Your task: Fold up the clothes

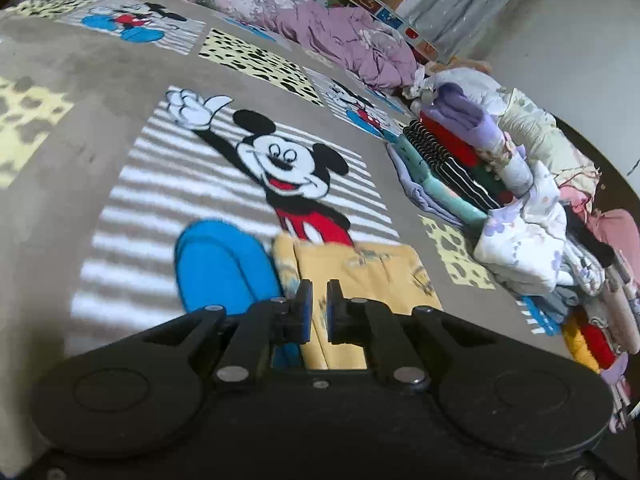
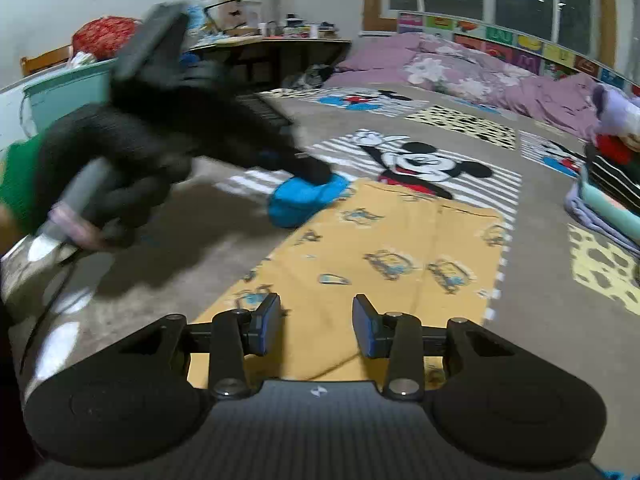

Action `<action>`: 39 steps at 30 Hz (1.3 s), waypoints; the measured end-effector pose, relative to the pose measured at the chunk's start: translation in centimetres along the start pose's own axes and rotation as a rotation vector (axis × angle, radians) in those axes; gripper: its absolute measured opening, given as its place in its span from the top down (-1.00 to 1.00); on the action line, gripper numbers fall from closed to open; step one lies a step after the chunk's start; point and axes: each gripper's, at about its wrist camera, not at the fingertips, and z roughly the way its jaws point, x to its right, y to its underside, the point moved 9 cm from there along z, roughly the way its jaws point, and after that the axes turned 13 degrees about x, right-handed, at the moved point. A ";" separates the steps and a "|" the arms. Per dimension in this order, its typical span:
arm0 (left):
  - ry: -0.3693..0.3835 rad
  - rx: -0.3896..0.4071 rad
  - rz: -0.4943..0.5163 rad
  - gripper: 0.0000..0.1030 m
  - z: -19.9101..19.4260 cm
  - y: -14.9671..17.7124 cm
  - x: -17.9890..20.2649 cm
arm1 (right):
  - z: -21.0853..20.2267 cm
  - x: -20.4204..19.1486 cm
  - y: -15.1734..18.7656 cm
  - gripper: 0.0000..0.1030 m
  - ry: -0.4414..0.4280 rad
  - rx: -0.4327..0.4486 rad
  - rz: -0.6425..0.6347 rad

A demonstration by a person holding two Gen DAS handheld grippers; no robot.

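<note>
Low in both frames, the yellow printed garment (image 2: 384, 256) lies flat on the cartoon-mouse blanket (image 1: 120, 184) — the left gripper (image 1: 318, 300) pinched together above its edge, the right gripper (image 2: 316, 320) hovering with jaws apart, gripping nothing.

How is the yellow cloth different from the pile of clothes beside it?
The yellow cloth lies flat on the blanket; the pile of clothes is stacked in folded layers. The yellow cloth is one colour with small prints; the pile of clothes mixes many colours. Both rest on the same blanket.
</note>
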 end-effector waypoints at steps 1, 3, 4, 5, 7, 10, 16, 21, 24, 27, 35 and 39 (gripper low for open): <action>0.007 -0.005 0.001 0.96 0.7 -0.2 -0.1 | 0.2 -0.5 0.0 0.21 -0.012 -0.004 -0.013; 0.011 -0.019 0.016 0.96 2.0 -0.5 -0.1 | 0.4 -1.3 0.2 0.21 -0.028 -0.012 -0.045; 0.013 -0.026 0.023 0.96 2.6 -0.6 -0.1 | 0.4 -1.7 0.3 0.21 -0.031 -0.015 -0.062; 0.020 -0.032 0.025 0.95 3.1 -0.6 -0.1 | 0.5 -2.0 0.3 0.21 -0.036 -0.014 -0.075; 0.018 -0.041 0.033 0.93 3.8 -0.6 -0.1 | 0.6 -2.3 0.1 0.21 -0.049 -0.013 -0.078; 0.014 -0.047 0.027 0.91 4.2 -0.7 -0.5 | 0.7 -2.4 0.0 0.20 -0.062 -0.015 -0.064; 0.001 -0.059 0.072 0.73 4.4 -0.1 -0.6 | 0.9 -2.3 0.2 0.20 -0.072 -0.021 -0.048; 0.001 -0.047 0.156 0.43 4.2 0.2 0.1 | 0.8 -2.8 0.4 0.18 -0.068 -0.023 -0.090; -0.011 -0.040 0.178 0.43 4.3 0.2 0.2 | 0.9 -2.8 0.5 0.18 -0.067 -0.023 -0.098; -0.018 -0.033 0.174 0.43 4.4 0.0 0.0 | 0.9 -2.7 0.5 0.18 -0.068 -0.021 -0.093; -0.030 -0.043 0.199 0.75 5.3 0.3 0.2 | 0.7 -3.1 0.6 0.18 -0.063 -0.018 -0.111; -0.021 -0.001 0.212 0.94 5.0 -0.6 0.5 | 0.6 -3.3 0.7 0.18 -0.058 -0.016 -0.126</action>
